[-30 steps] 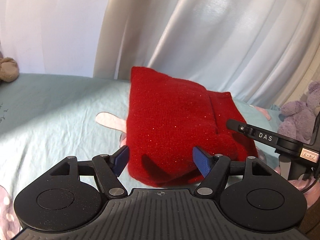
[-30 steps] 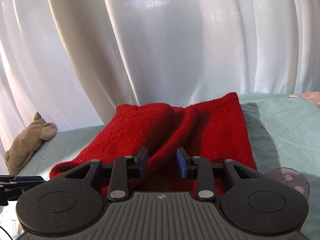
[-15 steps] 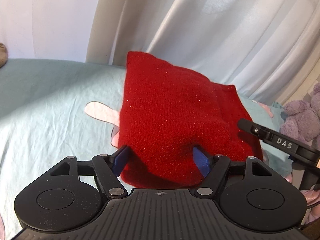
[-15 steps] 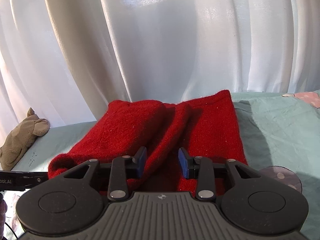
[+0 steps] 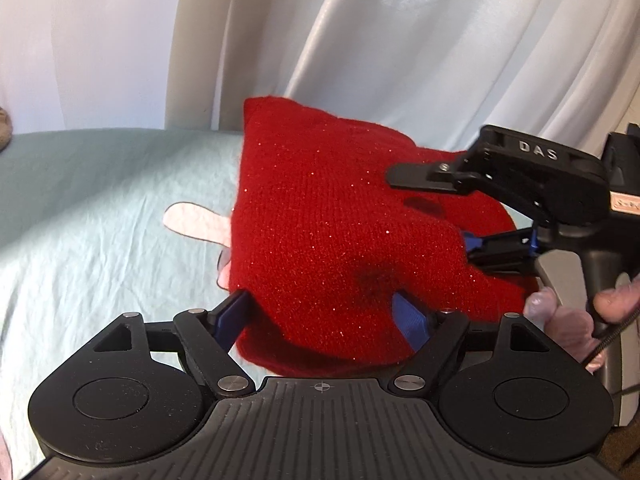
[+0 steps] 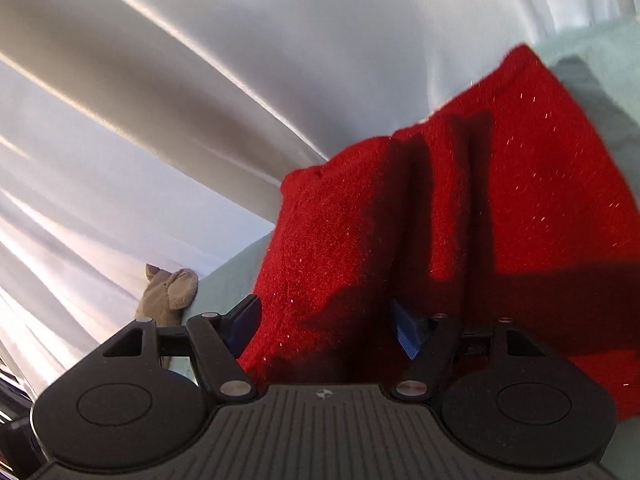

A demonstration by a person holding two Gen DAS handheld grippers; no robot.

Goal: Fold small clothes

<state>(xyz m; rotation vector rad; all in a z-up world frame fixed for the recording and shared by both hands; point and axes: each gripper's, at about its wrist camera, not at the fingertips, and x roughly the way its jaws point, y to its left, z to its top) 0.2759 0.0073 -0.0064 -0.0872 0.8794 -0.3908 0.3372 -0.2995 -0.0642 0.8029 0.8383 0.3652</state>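
Note:
A red glittery knit garment [image 5: 328,216] lies folded on the pale green sheet [image 5: 88,200]. My left gripper [image 5: 322,316] is open, its blue fingers spread on either side of the garment's near edge. My right gripper [image 6: 326,324] is open too, tilted, with the red knit [image 6: 460,208] between its fingers. The right gripper also shows in the left wrist view [image 5: 472,250], at the garment's right edge, with the person's hand on its handle.
White curtains [image 5: 400,40] hang right behind the bed. A brown plush toy [image 6: 168,292] lies at the far left by the curtain. A pink printed shape [image 5: 196,222] on the sheet pokes out from under the garment's left side.
My right gripper has opened wider, tilted sharply and moved in over the garment's right side. My left gripper has pushed further onto the near edge. The garment has bunched up a little.

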